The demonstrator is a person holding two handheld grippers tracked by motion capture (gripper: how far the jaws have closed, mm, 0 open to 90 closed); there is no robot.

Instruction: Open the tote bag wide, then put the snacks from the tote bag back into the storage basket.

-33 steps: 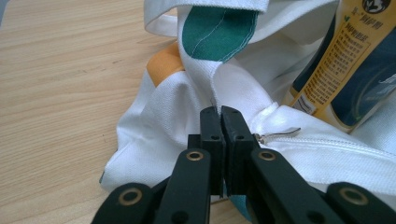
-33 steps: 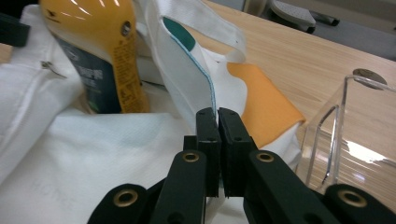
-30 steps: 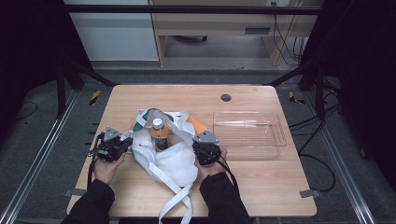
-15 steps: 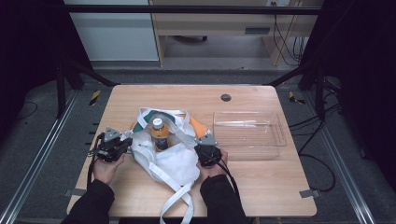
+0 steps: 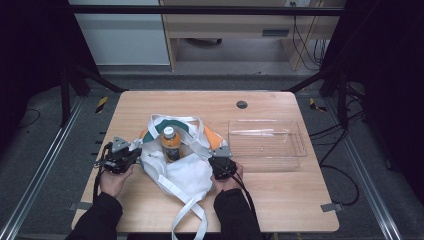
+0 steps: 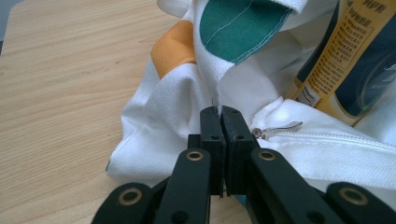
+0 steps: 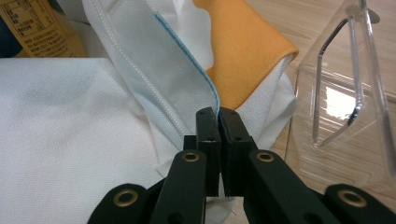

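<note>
1. The left gripper (image 6: 219,116) has its two black jaws pressed together on a thin fold of the white cloth bag (image 6: 187,116), pinching the bag's edge beside a small metal zipper pull (image 6: 278,129).
2. The right gripper (image 7: 218,116) is likewise clamped on the bag's (image 7: 60,126) opposite edge, its jaws pinching a white hem with a thin blue stitched line.
3. From the high view, the left gripper (image 5: 134,152) and right gripper (image 5: 218,157) sit on either side of the bag (image 5: 182,172), which lies on the near half of the wooden table (image 5: 165,102), left of centre.
4. The bag's mouth faces away from the person. Its long axis runs from that mouth toward the person, where two white straps (image 5: 187,212) trail to the table's near edge.
5. One bottle (image 5: 170,144) with a white cap and orange contents stands upright in the bag's mouth, cap pointing up.
6. One clear plastic tray (image 5: 295,132) sits just to the right of the bag, its long side running across the table.
7. The left gripper view shows the bottle's (image 6: 355,60) label with yellow and dark blue print, and green (image 6: 238,28) and orange (image 6: 175,46) patches on the cloth.
8. The right gripper view shows the tray's (image 7: 345,88) clear corner close beside the bag, and an orange patch (image 7: 243,51).
9. Counted: two grippers, two hands, one bag, one bottle, one tray.
</note>
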